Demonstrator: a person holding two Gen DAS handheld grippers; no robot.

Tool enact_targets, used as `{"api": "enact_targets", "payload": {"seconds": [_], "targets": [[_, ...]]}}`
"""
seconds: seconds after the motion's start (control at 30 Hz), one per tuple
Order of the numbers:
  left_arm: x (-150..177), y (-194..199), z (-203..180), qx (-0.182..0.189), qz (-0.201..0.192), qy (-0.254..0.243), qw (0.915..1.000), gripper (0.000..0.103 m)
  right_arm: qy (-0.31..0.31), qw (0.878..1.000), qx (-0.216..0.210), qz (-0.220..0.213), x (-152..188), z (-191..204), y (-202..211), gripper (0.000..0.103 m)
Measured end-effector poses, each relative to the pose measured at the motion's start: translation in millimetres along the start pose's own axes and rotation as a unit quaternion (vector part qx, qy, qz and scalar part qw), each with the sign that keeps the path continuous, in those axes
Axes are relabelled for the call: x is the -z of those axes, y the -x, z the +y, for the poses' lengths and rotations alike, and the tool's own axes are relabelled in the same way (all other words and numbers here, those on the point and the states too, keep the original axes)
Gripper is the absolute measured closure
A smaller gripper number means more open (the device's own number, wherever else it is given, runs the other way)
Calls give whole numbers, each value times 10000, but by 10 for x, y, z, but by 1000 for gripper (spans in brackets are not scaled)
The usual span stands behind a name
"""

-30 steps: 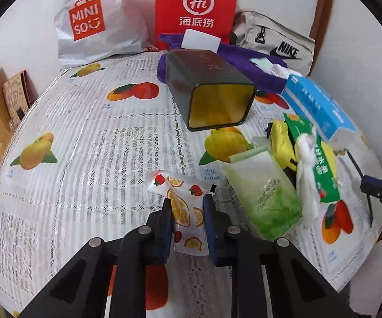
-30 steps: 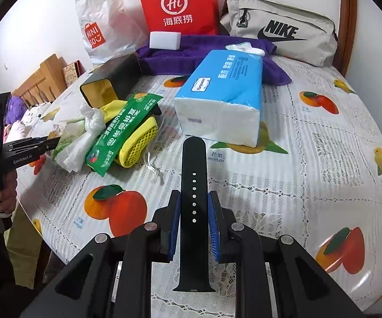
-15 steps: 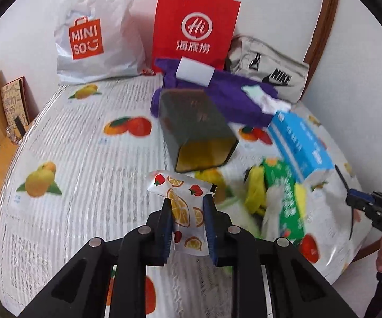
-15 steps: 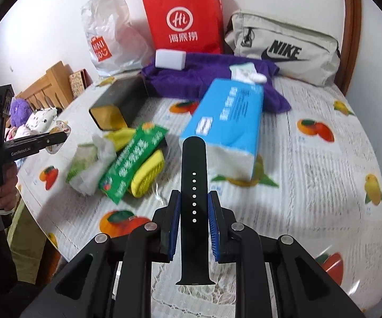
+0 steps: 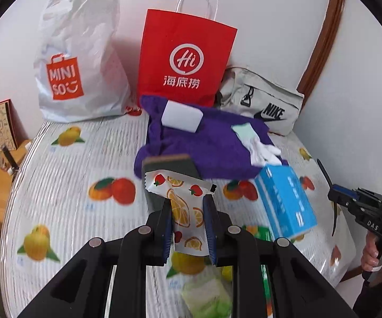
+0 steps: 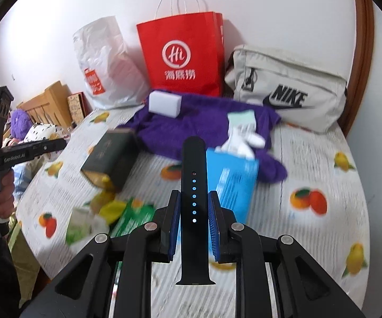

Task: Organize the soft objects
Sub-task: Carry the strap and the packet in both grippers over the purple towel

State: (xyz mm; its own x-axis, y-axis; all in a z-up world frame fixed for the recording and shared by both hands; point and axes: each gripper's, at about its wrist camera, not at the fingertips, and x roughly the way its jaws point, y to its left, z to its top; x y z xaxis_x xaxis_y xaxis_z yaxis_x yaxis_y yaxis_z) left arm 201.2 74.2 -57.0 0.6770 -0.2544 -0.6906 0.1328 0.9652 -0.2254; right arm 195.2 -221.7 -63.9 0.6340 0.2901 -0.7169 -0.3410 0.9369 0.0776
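My left gripper [image 5: 187, 225] is shut on a fruit-print sachet [image 5: 183, 206], held above the table. My right gripper [image 6: 194, 228] is shut on a black watch strap [image 6: 193, 185], also held in the air. On the fruit-pattern tablecloth [image 5: 66, 185] lie a purple towel [image 5: 212, 143] with a white sponge [image 5: 181, 116] and a white glove [image 5: 259, 148] on it, a blue tissue pack [image 5: 283, 201], a dark box [image 6: 108, 156] on its side, and green packets [image 6: 130, 217] with a yellow item at the front.
A white Miniso bag [image 5: 77, 61], a red paper bag [image 5: 185, 58] and a grey Nike bag [image 5: 262, 103] stand along the back wall. Wooden furniture [image 6: 48, 103] is at the left. The other gripper shows at each view's edge.
Both grippers have risen and tilted up with their loads, so the table looks lower and farther. The items on the table have not moved.
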Motion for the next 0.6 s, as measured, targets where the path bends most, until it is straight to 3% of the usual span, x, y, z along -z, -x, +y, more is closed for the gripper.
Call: {"api": "enact_targets", "payload": {"seconds": [0.33,0.6], "targets": [[-504,-544,31,106,212,216,9995,82,-106,9999,-42,-101,-726,-228,-488,83],[-789,-977,69,95,432,231,9988,82,-181,9996,-161,142,-1089,-350,-1070,83]]}}
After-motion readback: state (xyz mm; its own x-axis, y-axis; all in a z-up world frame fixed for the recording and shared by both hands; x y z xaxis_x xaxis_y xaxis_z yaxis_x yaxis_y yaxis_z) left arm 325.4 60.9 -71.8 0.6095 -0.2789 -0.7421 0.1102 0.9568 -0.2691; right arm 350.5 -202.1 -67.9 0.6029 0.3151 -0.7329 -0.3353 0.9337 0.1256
